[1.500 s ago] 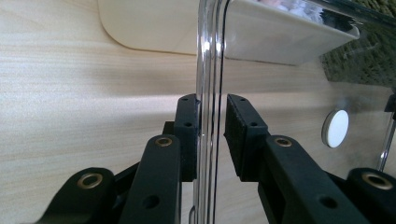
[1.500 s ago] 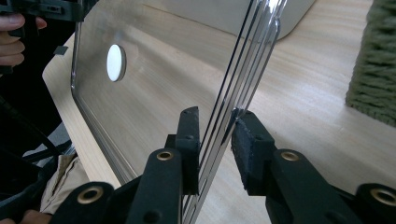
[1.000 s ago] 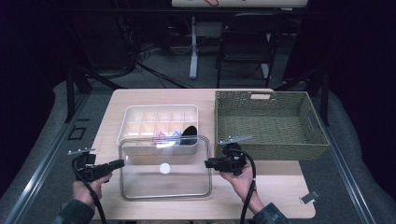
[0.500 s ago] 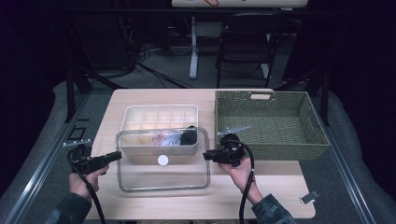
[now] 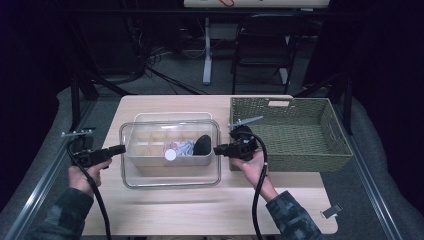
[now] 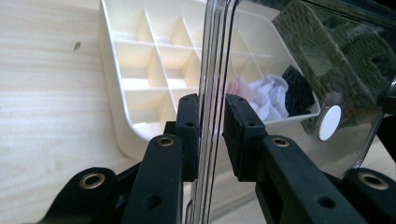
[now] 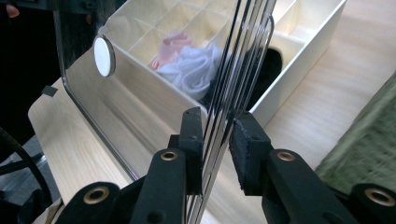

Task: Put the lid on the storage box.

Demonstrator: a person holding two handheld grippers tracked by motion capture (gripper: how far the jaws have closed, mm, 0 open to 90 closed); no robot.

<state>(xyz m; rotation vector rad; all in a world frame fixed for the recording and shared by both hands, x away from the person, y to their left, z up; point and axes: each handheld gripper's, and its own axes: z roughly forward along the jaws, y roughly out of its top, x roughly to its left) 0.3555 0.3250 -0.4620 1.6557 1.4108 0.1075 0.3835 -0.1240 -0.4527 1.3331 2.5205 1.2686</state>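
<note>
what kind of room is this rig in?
Likely a lab or recording studio, not a home: a bare wooden table ringed by dark drapes, loose cables on the floor, and a folding chair behind.

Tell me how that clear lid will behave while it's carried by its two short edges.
The clear lid looks rigid: held between the left gripper and right gripper, it shows no visible sag. Its glossy, thin edge probably makes it slippery in the pads. Likely light, so it may swing or tilt over the divided tray.

Lid: clear glossy plastic. Tray: cream matt plastic. Table: pale smooth wood. Basket: rough woven green fibre. Pads: black matt rubber
</note>
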